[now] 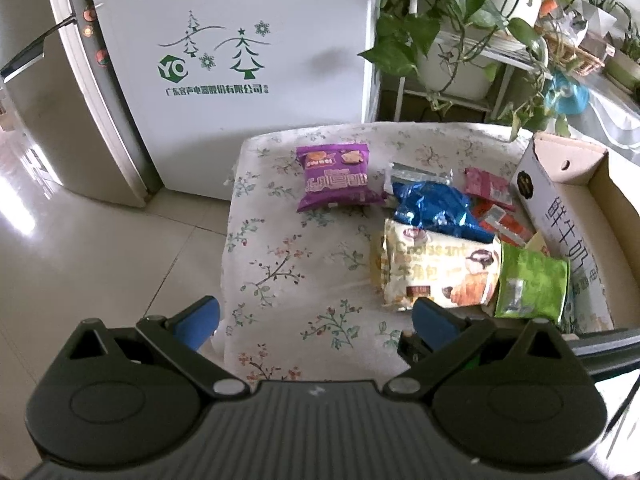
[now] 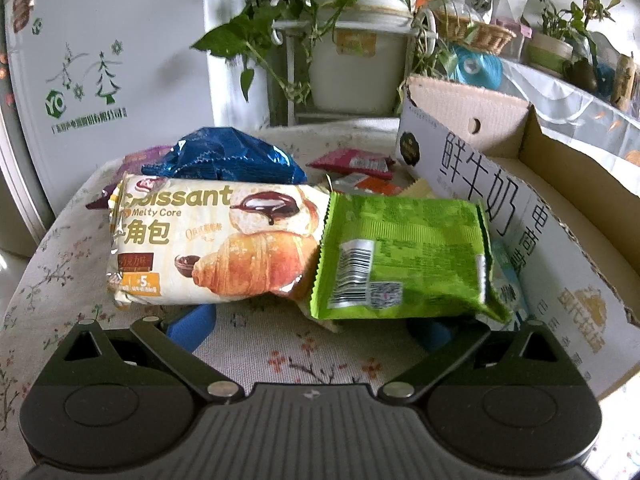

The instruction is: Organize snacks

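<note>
Snack packs lie on a floral-cloth table (image 1: 304, 248). A purple pack (image 1: 338, 176) lies apart at the far left. A blue foil bag (image 1: 434, 210), a croissant pack (image 1: 440, 272), a green pack (image 1: 532, 284) and small red packs (image 1: 488, 186) are heaped beside a cardboard box (image 1: 560, 208). My left gripper (image 1: 316, 320) is open and empty above the near table edge. My right gripper (image 2: 312, 326) is open, low at the croissant pack (image 2: 216, 244) and the green pack (image 2: 404, 256), whose near edges hide its fingertips.
A white fridge (image 1: 240, 60) stands behind the table. A plant stand with pots (image 1: 452, 56) is at the back right. The open cardboard box (image 2: 520, 208) fills the right side. Tiled floor (image 1: 100, 248) lies to the left.
</note>
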A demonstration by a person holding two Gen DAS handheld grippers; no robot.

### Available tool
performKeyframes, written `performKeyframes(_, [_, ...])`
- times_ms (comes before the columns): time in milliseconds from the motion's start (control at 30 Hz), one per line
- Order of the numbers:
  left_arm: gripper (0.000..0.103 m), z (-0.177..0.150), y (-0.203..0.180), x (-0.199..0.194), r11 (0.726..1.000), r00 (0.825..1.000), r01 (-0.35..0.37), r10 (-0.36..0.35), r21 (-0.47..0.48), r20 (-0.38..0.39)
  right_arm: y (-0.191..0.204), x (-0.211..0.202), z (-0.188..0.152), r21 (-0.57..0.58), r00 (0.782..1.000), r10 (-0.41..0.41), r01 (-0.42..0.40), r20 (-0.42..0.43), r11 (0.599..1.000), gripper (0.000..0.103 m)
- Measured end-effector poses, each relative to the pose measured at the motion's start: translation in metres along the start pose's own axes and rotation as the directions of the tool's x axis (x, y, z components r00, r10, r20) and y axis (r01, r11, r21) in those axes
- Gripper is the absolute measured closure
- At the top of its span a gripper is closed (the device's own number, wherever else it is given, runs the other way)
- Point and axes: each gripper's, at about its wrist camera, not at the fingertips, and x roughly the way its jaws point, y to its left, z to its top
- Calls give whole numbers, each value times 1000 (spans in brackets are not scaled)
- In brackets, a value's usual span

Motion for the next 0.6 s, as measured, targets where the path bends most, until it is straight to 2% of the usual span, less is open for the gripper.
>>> performKeyframes(67, [1,2,0,-1,1000,1000,5,-5,3,1,0,-4,7,6,996,-6,7,-90,1000,0])
performKeyframes(167, [1,6,2,-2,1000,1000,20,-20,3,-4,0,-8,16,-29,976,22,-29,-215,999,0])
performKeyframes(233, [1,10,4,-3,1000,1000,23,-23,5,-6,1,-8,21,-52,958,45,-62,-282,997,0])
performKeyframes(300, [1,13,6,-5,1000,1000,21,-21,12,0,1,-10,27,-59,930,45,-72,-364,996,0])
performKeyframes(333, [1,16,8,-5,1000,1000,21,-21,20,6,0,-13,28,-59,926,38,-65,-376,996,0])
performKeyframes(500, [1,23,18,-7,998,999,-22,21,63,27,-7,-45,40,-33,945,49,-63,-324,997,0])
performKeyframes(600, [1,25,22,-7,995,998,-53,51,82,30,-5,-63,44,-108,954,39,-75,-296,991,0])
